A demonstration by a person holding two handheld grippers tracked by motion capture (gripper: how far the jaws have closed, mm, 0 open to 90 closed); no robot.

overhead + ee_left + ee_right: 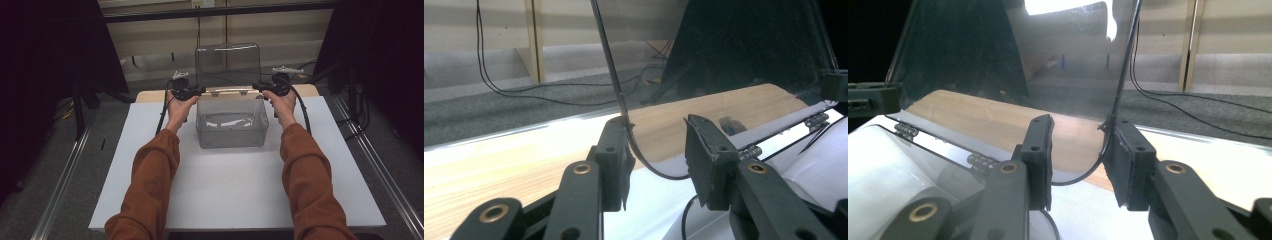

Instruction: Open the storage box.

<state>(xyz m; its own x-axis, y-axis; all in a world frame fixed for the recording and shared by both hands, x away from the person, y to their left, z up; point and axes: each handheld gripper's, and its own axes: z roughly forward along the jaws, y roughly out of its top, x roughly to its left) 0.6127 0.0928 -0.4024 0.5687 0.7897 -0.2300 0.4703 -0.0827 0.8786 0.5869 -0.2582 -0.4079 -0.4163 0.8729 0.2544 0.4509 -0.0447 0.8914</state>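
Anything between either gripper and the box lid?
Nothing visible. The lid stands upright, its side edges already between the parted jaws of the left gripper and the right gripper, low by the hinge.

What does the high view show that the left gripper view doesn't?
High view: the whole box, orange sleeves, and the left gripper and right gripper together. Left gripper view: up close, the lid with its round corner between jaws standing apart, plus hinges. Both: the raised lid and the wooden board.
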